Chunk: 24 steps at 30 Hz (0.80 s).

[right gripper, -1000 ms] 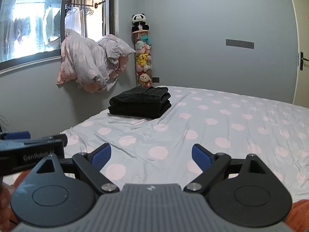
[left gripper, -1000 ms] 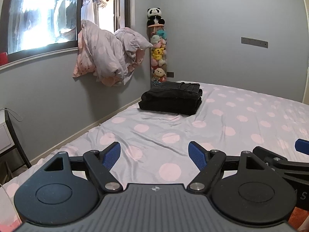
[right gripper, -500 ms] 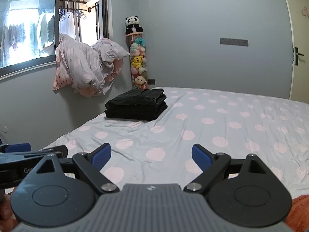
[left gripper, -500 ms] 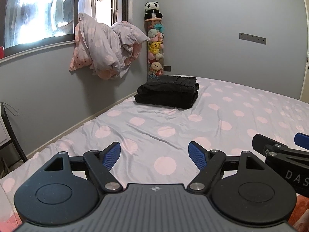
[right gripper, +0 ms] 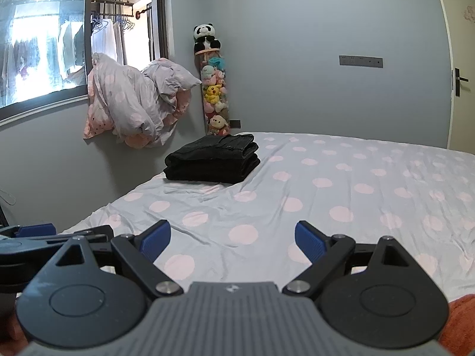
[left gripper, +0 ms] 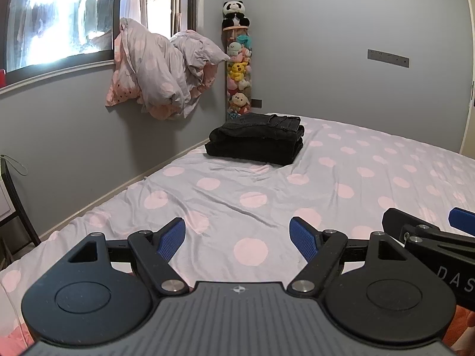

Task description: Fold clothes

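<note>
A stack of folded black clothes lies at the far left side of the bed, also in the right wrist view. My left gripper is open and empty, held low over the near end of the bed. My right gripper is open and empty beside it; it shows at the right edge of the left wrist view. An orange cloth shows at the bottom right corner, below the right gripper.
The bed has a grey sheet with pink dots. A bundle of bedding hangs from the window sill. A column of plush toys stands in the corner. A dark side table is at the left. A door is at the right.
Both grippers have risen and tilted a little, so the black stack sits lower in view. Both stay open and empty.
</note>
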Tool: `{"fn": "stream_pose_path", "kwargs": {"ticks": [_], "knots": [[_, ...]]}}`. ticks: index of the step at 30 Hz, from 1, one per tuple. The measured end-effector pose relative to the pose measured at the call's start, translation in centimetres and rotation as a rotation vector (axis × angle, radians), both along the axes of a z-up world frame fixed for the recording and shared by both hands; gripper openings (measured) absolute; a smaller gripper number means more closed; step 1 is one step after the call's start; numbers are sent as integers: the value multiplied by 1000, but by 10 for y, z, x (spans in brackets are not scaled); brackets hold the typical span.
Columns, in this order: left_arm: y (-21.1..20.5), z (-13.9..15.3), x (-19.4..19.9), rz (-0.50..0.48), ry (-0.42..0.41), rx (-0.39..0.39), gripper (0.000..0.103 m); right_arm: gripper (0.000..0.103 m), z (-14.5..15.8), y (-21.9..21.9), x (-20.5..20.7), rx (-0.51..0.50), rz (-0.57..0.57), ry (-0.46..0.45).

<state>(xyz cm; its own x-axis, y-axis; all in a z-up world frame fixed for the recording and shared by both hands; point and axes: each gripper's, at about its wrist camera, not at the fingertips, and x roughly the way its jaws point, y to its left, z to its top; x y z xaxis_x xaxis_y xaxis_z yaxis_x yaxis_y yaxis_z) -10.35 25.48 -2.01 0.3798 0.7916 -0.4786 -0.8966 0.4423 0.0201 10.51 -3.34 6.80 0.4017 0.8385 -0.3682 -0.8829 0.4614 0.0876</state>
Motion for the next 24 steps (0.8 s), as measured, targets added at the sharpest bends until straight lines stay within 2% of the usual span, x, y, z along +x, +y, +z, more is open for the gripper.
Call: {"fn": "stream_pose_path", "kwargs": {"ticks": [5, 16, 24], "knots": [[-1, 0, 0, -7, -8, -7, 91, 92, 0, -6, -2, 45, -17, -4], [-3, 1, 3, -4, -4, 4, 91, 92, 1, -12, -3, 73, -64, -28], [-7, 4, 0, 3, -12, 25, 91, 92, 3, -11, 0, 63, -32, -3]]}}
